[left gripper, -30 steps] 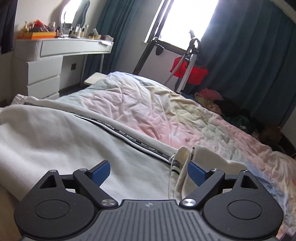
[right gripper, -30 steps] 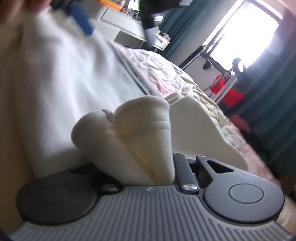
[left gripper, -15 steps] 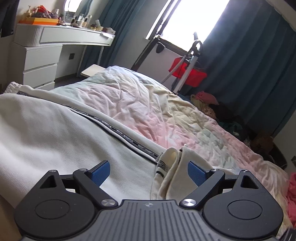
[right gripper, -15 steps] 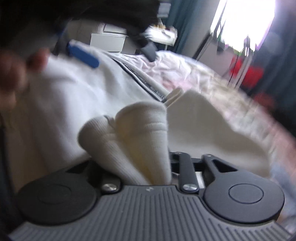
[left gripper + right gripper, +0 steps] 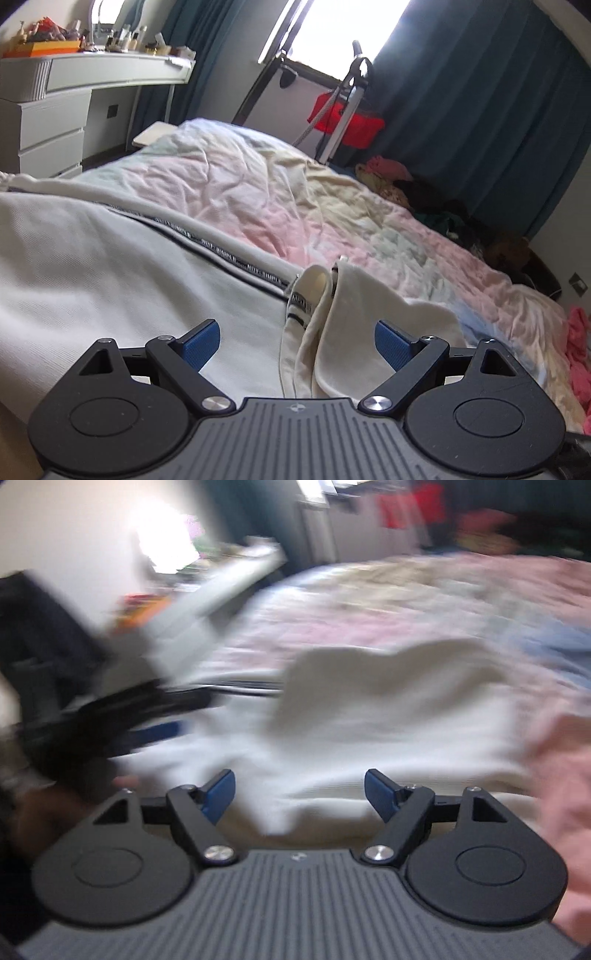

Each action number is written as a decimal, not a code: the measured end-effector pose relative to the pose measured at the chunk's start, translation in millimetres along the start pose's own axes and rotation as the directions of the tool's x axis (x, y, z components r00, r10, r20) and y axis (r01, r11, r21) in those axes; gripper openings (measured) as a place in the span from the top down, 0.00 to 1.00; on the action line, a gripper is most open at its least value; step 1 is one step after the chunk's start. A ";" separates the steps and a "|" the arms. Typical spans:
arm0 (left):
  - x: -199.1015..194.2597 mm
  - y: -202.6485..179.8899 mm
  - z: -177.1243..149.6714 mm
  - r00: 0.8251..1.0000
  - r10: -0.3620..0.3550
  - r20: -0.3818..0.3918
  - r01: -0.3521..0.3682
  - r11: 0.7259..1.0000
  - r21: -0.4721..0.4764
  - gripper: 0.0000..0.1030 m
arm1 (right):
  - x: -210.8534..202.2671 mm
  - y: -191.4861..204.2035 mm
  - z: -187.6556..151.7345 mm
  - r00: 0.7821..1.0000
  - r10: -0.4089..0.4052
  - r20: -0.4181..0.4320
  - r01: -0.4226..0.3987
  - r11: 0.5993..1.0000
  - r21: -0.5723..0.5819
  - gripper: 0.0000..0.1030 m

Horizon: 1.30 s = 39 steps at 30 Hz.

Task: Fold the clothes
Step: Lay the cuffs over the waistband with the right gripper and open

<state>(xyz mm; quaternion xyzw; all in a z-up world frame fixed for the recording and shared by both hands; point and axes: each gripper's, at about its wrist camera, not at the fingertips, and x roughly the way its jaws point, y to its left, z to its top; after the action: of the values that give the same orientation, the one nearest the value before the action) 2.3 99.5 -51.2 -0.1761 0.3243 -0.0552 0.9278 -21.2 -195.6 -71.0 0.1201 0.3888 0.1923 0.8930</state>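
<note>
A cream garment [image 5: 92, 266] with a black lettered stripe lies spread on the bed. A folded flap of it [image 5: 325, 325] stands between my left gripper's fingers. My left gripper [image 5: 297, 341] is open just above the cloth and holds nothing. In the blurred right wrist view the same garment [image 5: 388, 716] lies ahead. My right gripper [image 5: 299, 794] is open and empty above it. The left gripper shows there as a dark blur at the left [image 5: 122, 716].
A pink and pale quilt [image 5: 295, 192] covers the bed. A white dressing table with drawers [image 5: 55, 110] stands at the back left. A red steamer on a stand [image 5: 347, 118] and a clothes pile [image 5: 424, 192] sit by dark curtains.
My right gripper has let go of the bunched cream cloth and opened, swinging quickly so its view blurs. The left gripper stays open and has shifted slightly over the garment.
</note>
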 end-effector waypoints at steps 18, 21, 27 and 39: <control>131.3 17.7 58.9 0.920 -0.341 -0.192 0.279 0.916 -0.287 0.29 | 29.0 -42.5 3.9 0.998 -0.063 -0.031 0.068 0.978 0.196 0.18; 150.1 25.4 62.3 0.895 -0.414 -0.170 0.330 0.868 -0.372 0.34 | 27.8 -53.8 6.0 1.000 -0.030 -0.003 0.030 0.962 0.270 0.18; 166.3 34.4 65.5 0.926 -0.360 -0.114 0.297 0.880 -0.371 0.53 | 29.2 -42.0 15.0 0.992 -0.104 0.075 0.089 0.979 0.181 0.20; 125.2 20.2 60.2 0.962 -0.243 -0.127 0.216 0.957 -0.195 0.24 | 54.2 -33.6 18.9 0.982 -0.184 0.036 0.182 0.982 0.054 0.19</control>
<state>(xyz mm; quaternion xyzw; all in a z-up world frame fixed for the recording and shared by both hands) 137.5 108.8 -87.6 -0.2906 0.3737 -0.1465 0.8686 35.0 -203.3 -105.7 0.1105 0.3845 0.0968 0.9113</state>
